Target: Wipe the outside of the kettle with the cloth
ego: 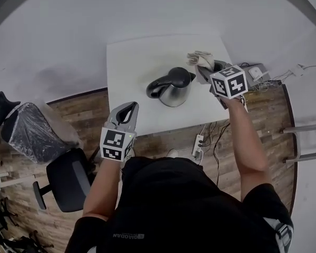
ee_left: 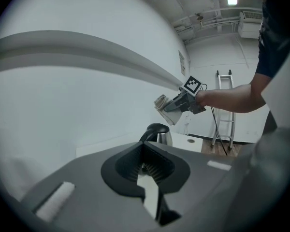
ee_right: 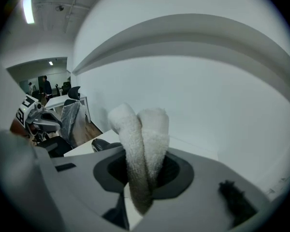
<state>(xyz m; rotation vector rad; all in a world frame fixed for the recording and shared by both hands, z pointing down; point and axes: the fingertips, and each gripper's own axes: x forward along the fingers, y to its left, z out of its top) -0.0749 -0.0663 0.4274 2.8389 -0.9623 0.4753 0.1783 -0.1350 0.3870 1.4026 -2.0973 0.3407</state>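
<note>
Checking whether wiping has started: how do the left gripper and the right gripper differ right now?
The right gripper is clamped on the cloth; the left gripper has its jaws together on nothing. The right gripper is raised beside the kettle, on its right; the left gripper is at the near edge of the table. Neither touches the kettle.

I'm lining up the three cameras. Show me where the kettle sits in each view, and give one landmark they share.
Head view: kettle just above mid-picture, on the white table.
Left gripper view: kettle at the centre, just beyond the jaws.
Right gripper view: only its dark top shows, low and left of the cloth.
Shared landmark: the cloth, right of the kettle in the head view and the left gripper view.
</note>
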